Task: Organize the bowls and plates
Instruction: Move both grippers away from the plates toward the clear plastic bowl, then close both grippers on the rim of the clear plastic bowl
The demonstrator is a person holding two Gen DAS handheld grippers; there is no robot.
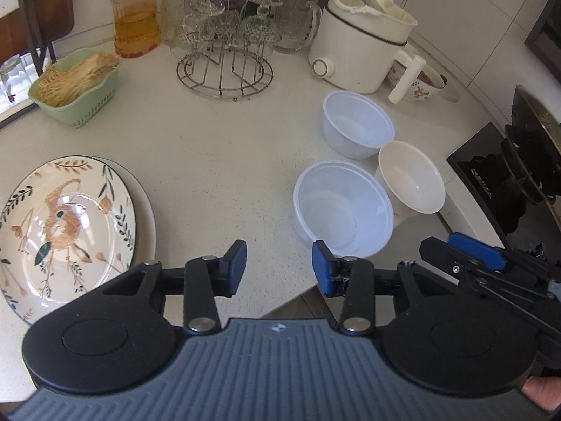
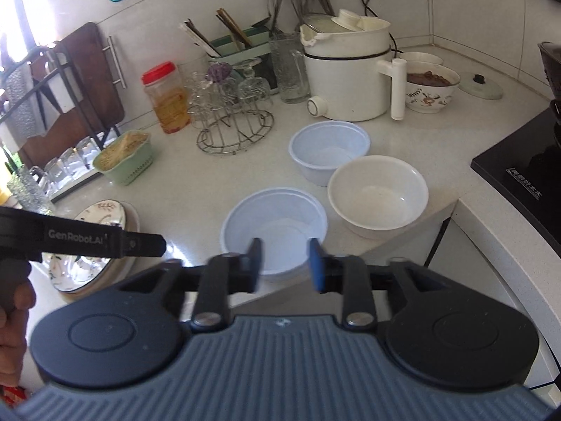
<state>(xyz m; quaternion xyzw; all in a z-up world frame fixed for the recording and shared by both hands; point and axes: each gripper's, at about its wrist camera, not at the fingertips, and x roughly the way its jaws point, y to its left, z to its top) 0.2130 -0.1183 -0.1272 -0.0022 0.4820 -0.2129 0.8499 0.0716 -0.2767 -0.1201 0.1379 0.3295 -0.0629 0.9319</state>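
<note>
A flower-patterned plate [image 1: 66,224] lies on top of another plate at the left of the counter. Three bowls stand to the right: a near translucent plastic bowl [image 1: 342,207], a far plastic bowl [image 1: 357,122] and a cream bowl [image 1: 410,179]. My left gripper [image 1: 278,266] is open and empty over the counter, between the plates and the near bowl. In the right wrist view my right gripper [image 2: 284,263] is open, its tips in front of the near bowl's [image 2: 273,221] front rim, with no pad pressing on it. The cream bowl [image 2: 378,193] and the plates [image 2: 101,214] flank it.
At the back stand a white electric cooker [image 2: 347,80], a wire rack of glasses [image 2: 235,129], a red-lidded oil jar [image 2: 168,98] and a green basket [image 2: 122,161]. A black hob [image 2: 519,175] lies at the right. The counter's front edge [image 2: 350,249] runs just below the bowls.
</note>
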